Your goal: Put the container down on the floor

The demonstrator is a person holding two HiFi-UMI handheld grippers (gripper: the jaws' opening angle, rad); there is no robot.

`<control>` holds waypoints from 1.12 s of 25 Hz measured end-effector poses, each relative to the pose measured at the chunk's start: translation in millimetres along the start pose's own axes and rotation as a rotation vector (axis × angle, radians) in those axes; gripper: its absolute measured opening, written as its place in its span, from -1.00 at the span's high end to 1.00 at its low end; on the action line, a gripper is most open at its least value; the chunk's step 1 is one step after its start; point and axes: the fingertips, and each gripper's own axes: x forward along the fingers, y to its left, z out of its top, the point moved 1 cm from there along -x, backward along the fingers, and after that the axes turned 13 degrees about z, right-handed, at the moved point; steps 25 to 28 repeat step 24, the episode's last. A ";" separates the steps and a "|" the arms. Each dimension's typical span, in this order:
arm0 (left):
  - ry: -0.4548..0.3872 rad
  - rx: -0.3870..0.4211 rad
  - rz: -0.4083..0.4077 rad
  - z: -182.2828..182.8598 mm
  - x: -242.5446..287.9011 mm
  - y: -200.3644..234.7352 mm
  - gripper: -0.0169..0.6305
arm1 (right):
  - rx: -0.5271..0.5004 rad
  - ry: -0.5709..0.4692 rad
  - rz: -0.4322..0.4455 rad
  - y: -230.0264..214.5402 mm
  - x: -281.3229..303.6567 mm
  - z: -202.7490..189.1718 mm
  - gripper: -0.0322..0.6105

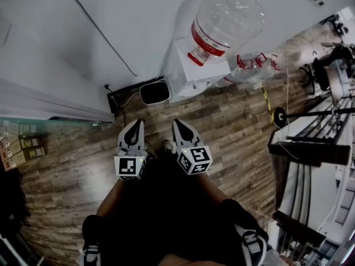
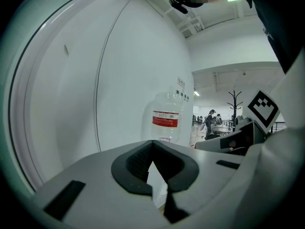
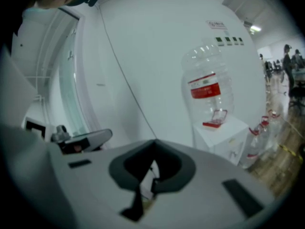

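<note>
A big clear water bottle (image 1: 224, 18) with a red label stands upside down on a white dispenser (image 1: 191, 73) against the wall. It also shows in the left gripper view as the bottle (image 2: 167, 118) and in the right gripper view as the bottle (image 3: 209, 92) on the dispenser (image 3: 224, 135). My left gripper (image 1: 134, 124) and right gripper (image 1: 178, 123) hang side by side over the wooden floor, well short of the dispenser. Both point toward it. Each has its jaws together with nothing between them, as seen for the left gripper (image 2: 152, 144) and the right gripper (image 3: 153, 144).
Several empty bottles (image 1: 252, 65) lie on the floor right of the dispenser. A dark box (image 1: 155, 91) with cables sits at the wall's foot on its left. A coat stand base (image 1: 280, 117) and furniture fill the right side. Shelves with boxes (image 1: 25, 146) are at the left.
</note>
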 end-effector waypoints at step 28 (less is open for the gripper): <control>-0.004 -0.006 -0.036 -3.1 -6.5 -7.5 0.87 | -0.012 0.002 -0.001 7.5 -6.2 -2.3 0.80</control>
